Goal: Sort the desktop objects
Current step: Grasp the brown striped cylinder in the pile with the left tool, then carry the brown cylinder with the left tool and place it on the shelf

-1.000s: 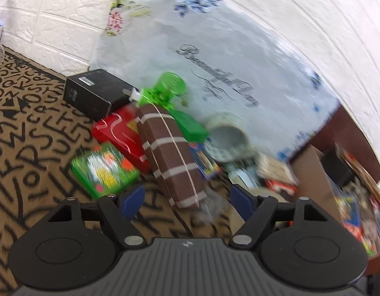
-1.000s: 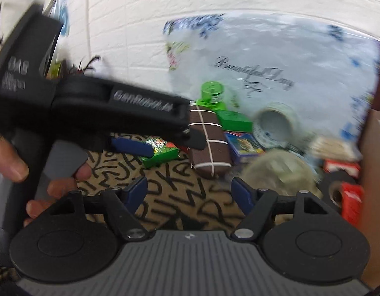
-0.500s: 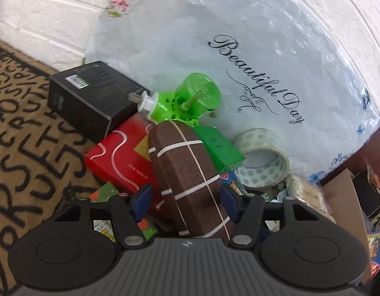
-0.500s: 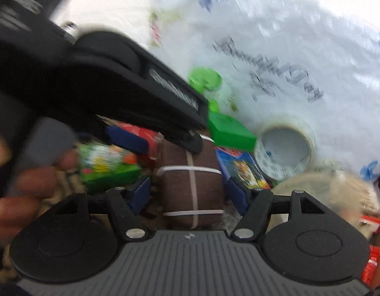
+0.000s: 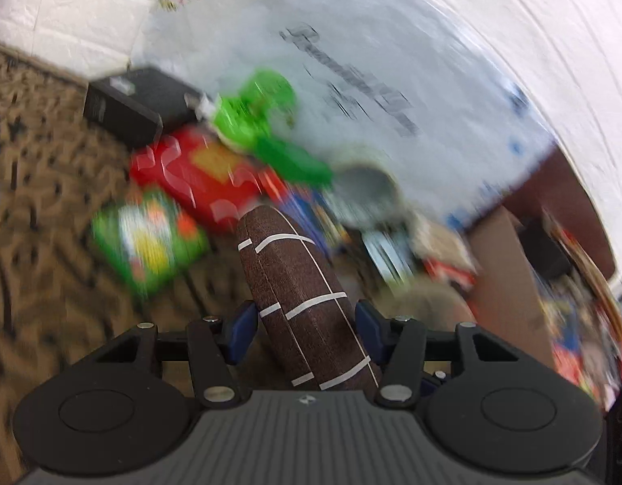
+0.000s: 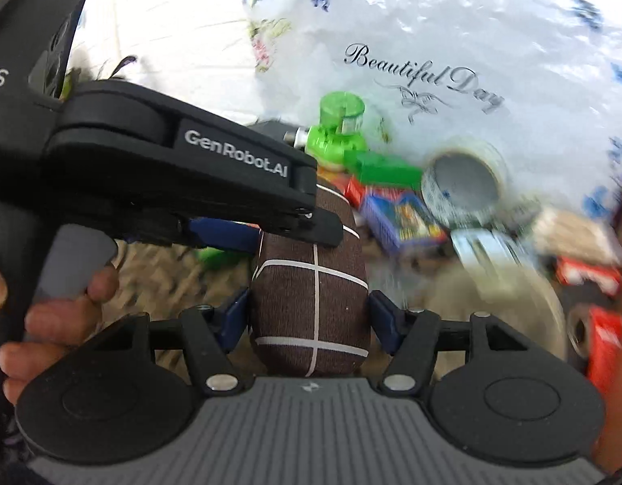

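Left gripper: we are seeing both blue pads pressing the sides of the brown case; it is gripping it.
Right gripper: we are seeing its pads closing on the same brown case from the near end; gripping too.
Brown case: it is lying lengthwise between both pairs of fingers, white grid lines showing, its far end pointing toward the pile.
Left tool body: it is crossing the right wrist view from the left, over the case's far end.
Pile, far: we are noting a green bottle, a green box, a tape roll and a blue box, all crowding together before a white floral bag.
Left of pile: a black box and a red packet are sitting side by side; blur is hiding detail.
Surface: a lettered mat is lying under everything.
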